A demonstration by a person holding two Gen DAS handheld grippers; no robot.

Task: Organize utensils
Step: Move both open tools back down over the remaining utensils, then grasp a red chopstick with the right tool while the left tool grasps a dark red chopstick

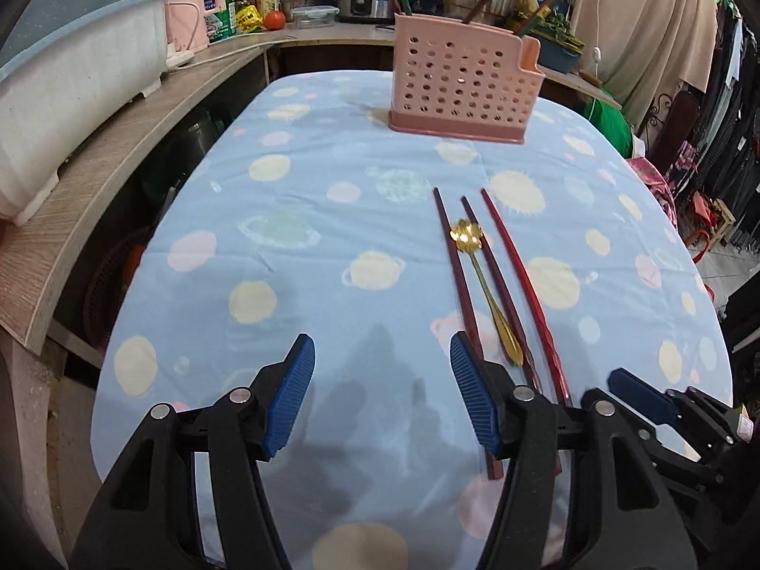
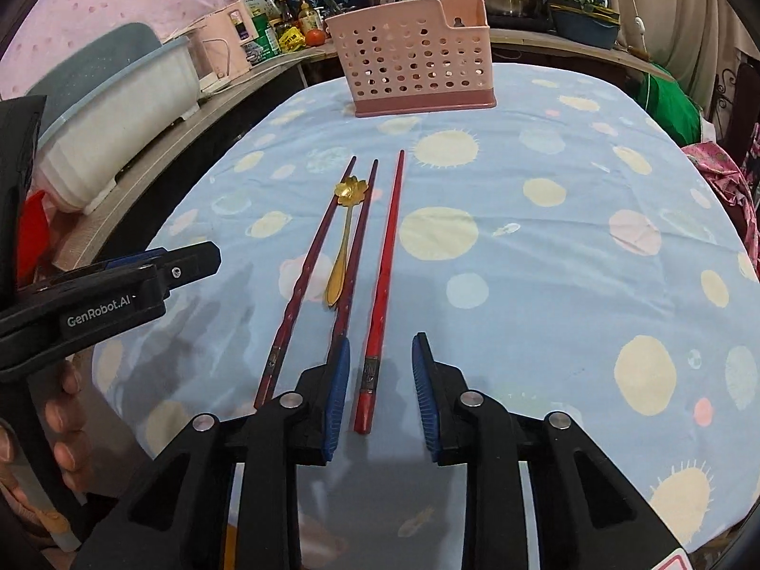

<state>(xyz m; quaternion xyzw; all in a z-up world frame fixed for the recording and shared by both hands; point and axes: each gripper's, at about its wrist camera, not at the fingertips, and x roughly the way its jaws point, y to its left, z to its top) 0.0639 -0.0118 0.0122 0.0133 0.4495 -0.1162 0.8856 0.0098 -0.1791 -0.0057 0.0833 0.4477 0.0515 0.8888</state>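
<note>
A pink perforated utensil holder (image 1: 463, 85) (image 2: 418, 59) stands at the far end of the table with a few sticks rising from it. On the cloth lie two dark chopsticks (image 1: 456, 275) (image 2: 308, 275), a red chopstick (image 1: 517, 275) (image 2: 387, 247) and a gold flower-bowled spoon (image 1: 479, 275) (image 2: 344, 237) between the dark pair. My left gripper (image 1: 380, 346) is open over bare cloth, its right finger above the leftmost chopstick's near end. My right gripper (image 2: 382, 346) straddles the red chopstick's near end, with a gap on both sides of it.
The light blue planet-print tablecloth (image 1: 308, 237) covers the table. A wooden counter (image 1: 95, 166) runs along the left with a white dish tub (image 1: 71, 109), bottles and pots behind. Clothes hang at the right. A hand (image 2: 61, 427) holds the left gripper's handle.
</note>
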